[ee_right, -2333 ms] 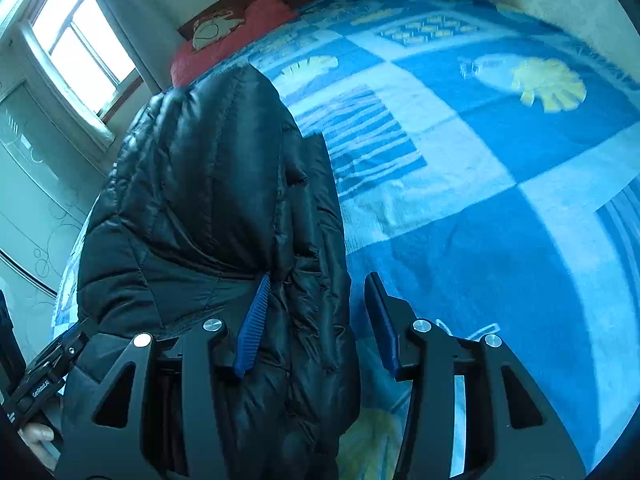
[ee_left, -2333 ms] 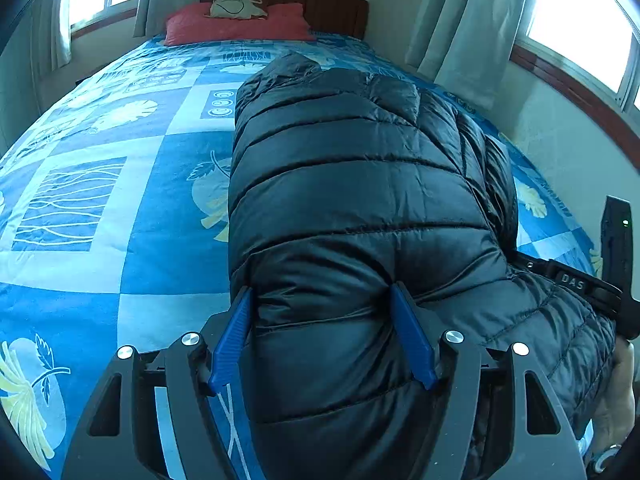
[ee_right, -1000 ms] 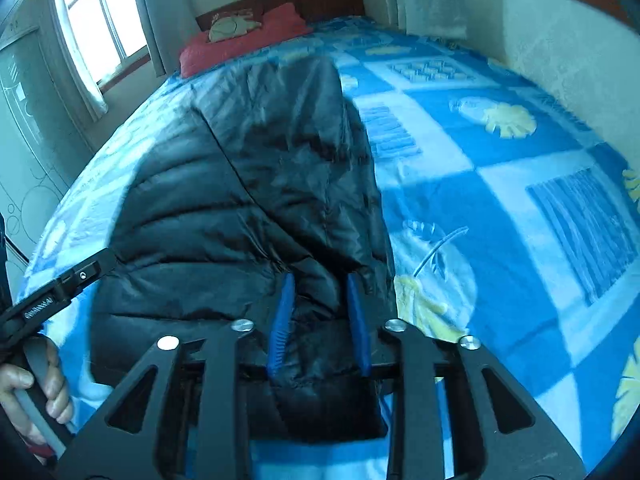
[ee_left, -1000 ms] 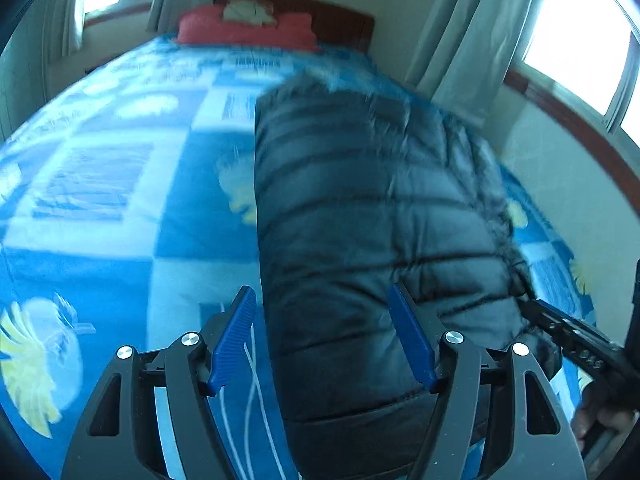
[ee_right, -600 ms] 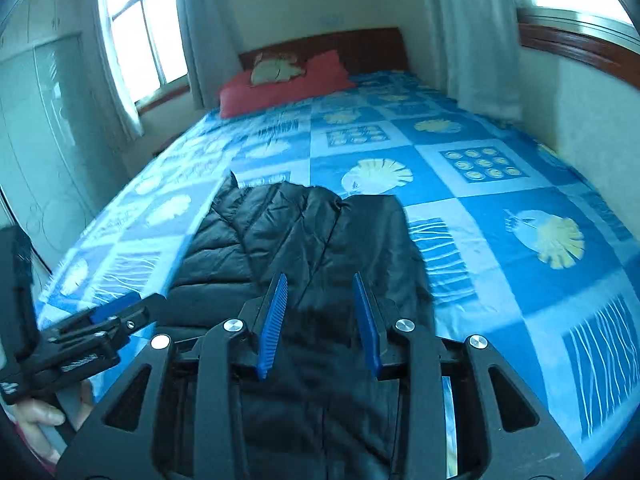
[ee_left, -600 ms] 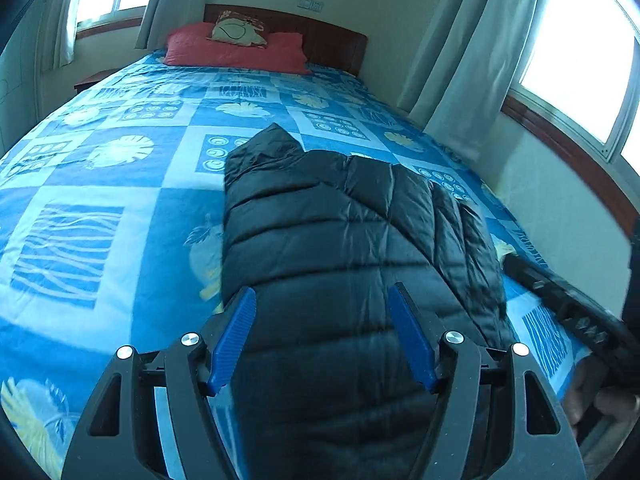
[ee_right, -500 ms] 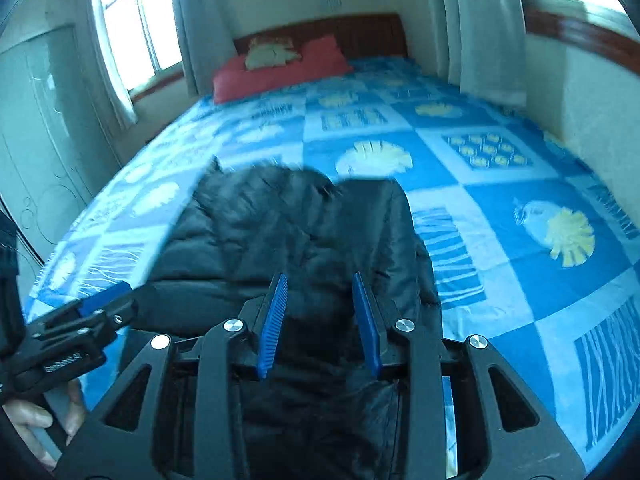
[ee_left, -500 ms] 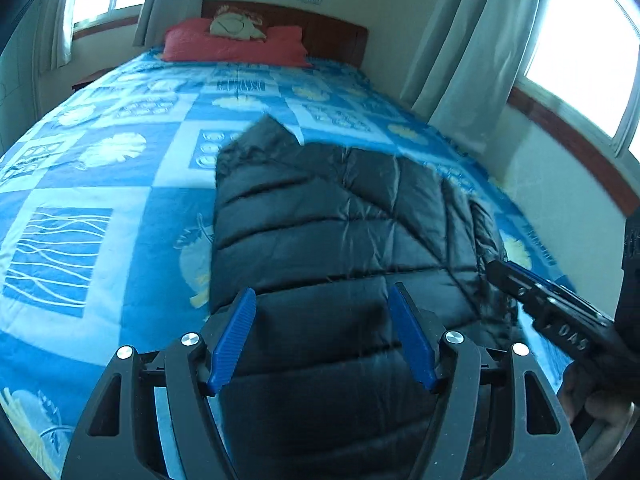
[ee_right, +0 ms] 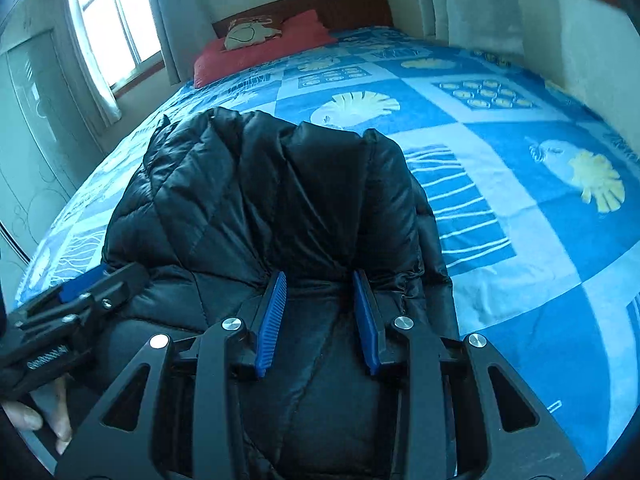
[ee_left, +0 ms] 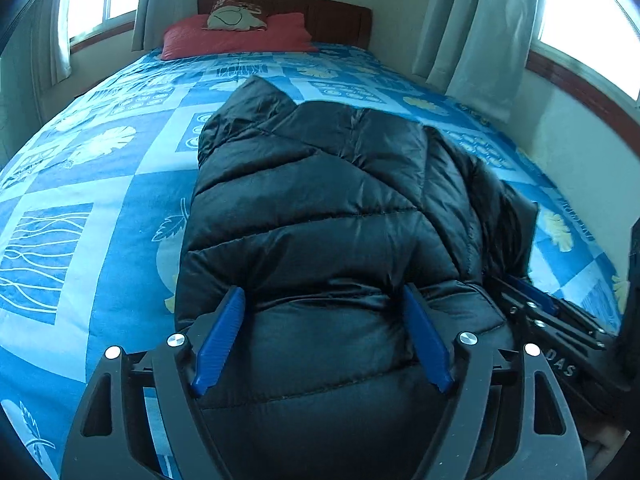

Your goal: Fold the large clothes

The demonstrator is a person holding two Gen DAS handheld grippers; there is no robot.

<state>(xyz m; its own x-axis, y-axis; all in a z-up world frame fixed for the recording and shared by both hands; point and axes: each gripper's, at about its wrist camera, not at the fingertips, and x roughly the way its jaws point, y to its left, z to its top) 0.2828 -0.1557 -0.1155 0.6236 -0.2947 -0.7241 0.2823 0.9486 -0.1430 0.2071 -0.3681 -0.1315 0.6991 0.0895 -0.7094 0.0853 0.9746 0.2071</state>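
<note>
A black quilted puffer jacket (ee_left: 320, 200) lies lengthwise on the blue patterned bed, sleeves folded in; it also shows in the right wrist view (ee_right: 264, 208). My left gripper (ee_left: 322, 300) has its jaws wide apart around the jacket's near hem, fabric bulging between them. My right gripper (ee_right: 320, 288) is closed down on a thick fold of the near hem on the jacket's right side. Each gripper shows at the edge of the other's view.
The bed cover (ee_left: 100, 184) spreads left and far of the jacket, and right of it in the right wrist view (ee_right: 520, 208). A red pillow (ee_left: 236, 36) lies at the headboard. A wall and curtains (ee_left: 480, 32) run along the bed's right side.
The right gripper went from open to closed on the hem about two seconds ago. Both grippers have shifted around the jacket's near end; the left stays wide open.
</note>
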